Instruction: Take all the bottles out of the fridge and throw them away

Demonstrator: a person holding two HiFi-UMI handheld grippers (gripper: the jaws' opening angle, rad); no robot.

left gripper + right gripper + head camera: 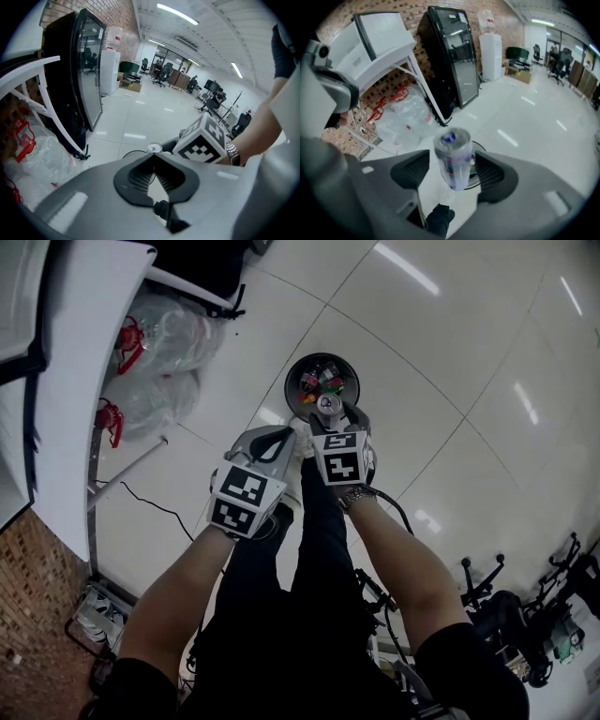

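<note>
Because the bin on the floor sits directly below, the right claw tips down over it, its pads spread clear of the bottle between them, seemingly to let it drop in. The left claw, clenched and empty, hangs alongside.

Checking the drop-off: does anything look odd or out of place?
The can hangs loose between the right gripper's open jaws, seemingly touching neither pad, over the bin. Nothing looks spilled or damaged.
</note>
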